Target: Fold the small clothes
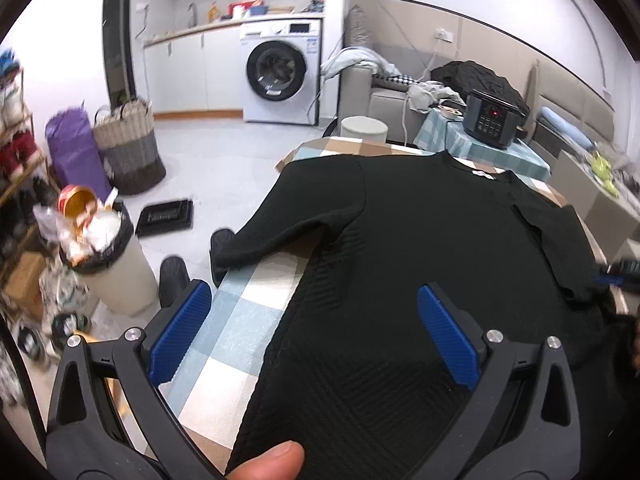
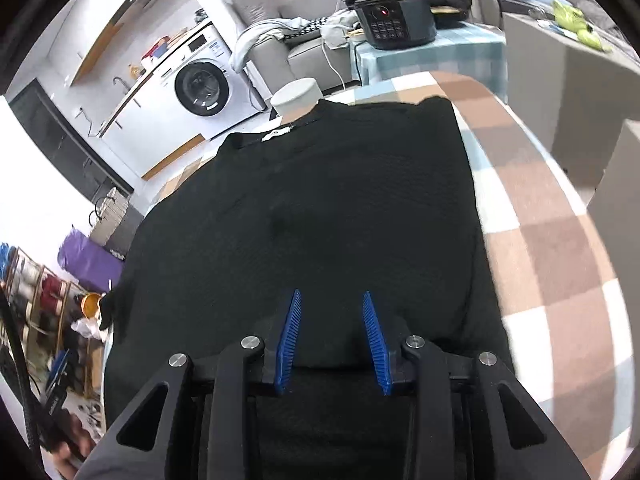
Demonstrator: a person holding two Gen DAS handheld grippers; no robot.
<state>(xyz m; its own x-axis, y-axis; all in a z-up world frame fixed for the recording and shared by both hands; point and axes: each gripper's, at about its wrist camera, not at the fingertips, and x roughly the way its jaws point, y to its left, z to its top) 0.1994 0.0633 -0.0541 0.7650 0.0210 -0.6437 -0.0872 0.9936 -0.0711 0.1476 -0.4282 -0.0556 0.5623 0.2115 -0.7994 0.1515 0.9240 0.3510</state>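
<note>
A black shirt (image 1: 420,240) lies flat on the checked tablecloth (image 1: 236,320), its long axis running away from both cameras, with the collar and white label at the end towards the washing machine (image 1: 282,70). In the left wrist view one sleeve reaches past the shirt to the cloth's edge and hangs over it; the right wrist view shows instead a broad bare strip of checked cloth beside the shirt's straight far side. The left gripper (image 1: 314,336) stands wide above the hem, gripping nothing. The right gripper (image 2: 332,340) is narrowly parted over the shirt, its pads not pressing fabric.
</note>
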